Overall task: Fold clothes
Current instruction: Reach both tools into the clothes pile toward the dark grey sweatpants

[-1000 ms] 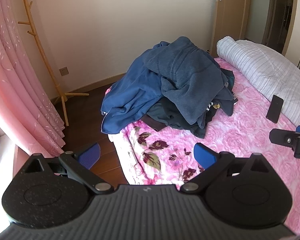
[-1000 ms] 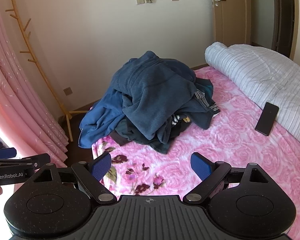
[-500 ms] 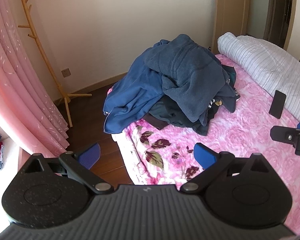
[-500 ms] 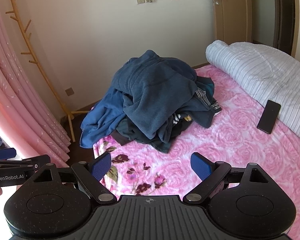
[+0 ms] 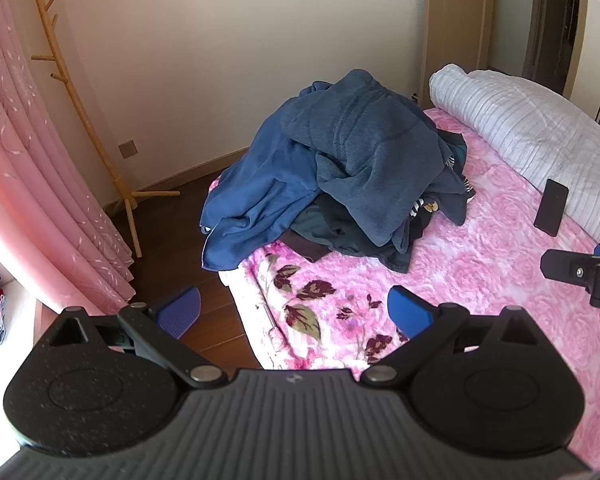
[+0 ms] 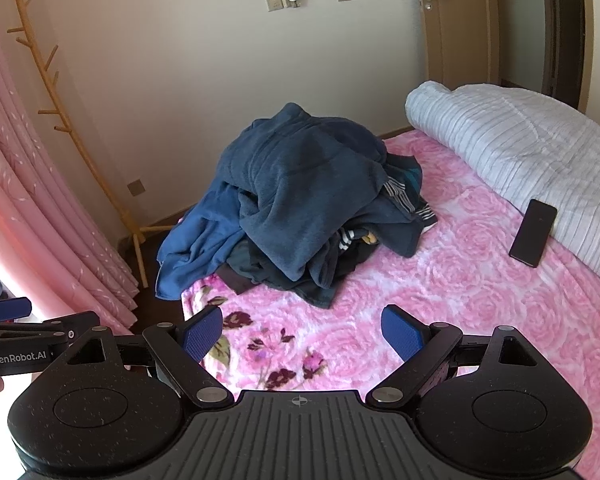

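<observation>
A heap of dark blue clothes [image 5: 352,160] [image 6: 300,196] lies on the far corner of the bed, with a fleece garment on top and a lighter blue one hanging over the bed edge. Dark and striped pieces show underneath. My left gripper [image 5: 294,312] is open and empty, hovering over the near bed corner, well short of the heap. My right gripper [image 6: 302,330] is also open and empty above the pink blanket, short of the heap. Each gripper shows at the edge of the other's view.
The pink rose blanket [image 6: 460,300] covers the bed. A black phone [image 6: 534,232] lies beside a rolled white striped quilt [image 6: 520,148] on the right. A wooden coat stand [image 5: 80,100] and pink curtain [image 5: 28,184] stand left; a door [image 6: 452,32] is behind.
The left gripper has shifted a little, so the heap sits further right and slightly higher in its view. The right gripper has barely moved. Both stay open.
</observation>
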The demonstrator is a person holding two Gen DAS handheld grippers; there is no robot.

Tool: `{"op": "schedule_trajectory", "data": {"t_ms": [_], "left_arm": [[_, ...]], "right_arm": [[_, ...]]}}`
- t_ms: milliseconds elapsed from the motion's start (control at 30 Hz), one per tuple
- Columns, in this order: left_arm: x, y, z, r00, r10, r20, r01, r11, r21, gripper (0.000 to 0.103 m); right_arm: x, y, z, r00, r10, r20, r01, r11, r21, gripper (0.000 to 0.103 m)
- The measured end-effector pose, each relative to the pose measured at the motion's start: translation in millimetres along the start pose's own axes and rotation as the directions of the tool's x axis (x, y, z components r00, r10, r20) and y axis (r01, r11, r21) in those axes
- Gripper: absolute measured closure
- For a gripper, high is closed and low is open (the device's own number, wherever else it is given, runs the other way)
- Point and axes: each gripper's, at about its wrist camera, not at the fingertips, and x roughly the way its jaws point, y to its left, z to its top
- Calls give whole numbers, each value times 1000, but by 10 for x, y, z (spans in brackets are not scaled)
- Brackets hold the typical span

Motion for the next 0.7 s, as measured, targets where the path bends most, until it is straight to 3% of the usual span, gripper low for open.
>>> {"op": "schedule_trajectory", "data": {"t_ms": [400,700], "left_arm": [[399,-40,176,998,-59,-26,59,998,20,4],[1292,15,622,986,-141,-86,145,988,44,4]], "right_arm": [[198,-121,82,998,-62,-24,63,997,34,14],[786,-213,415,984,-163,-70,168,983,74,14]]}}
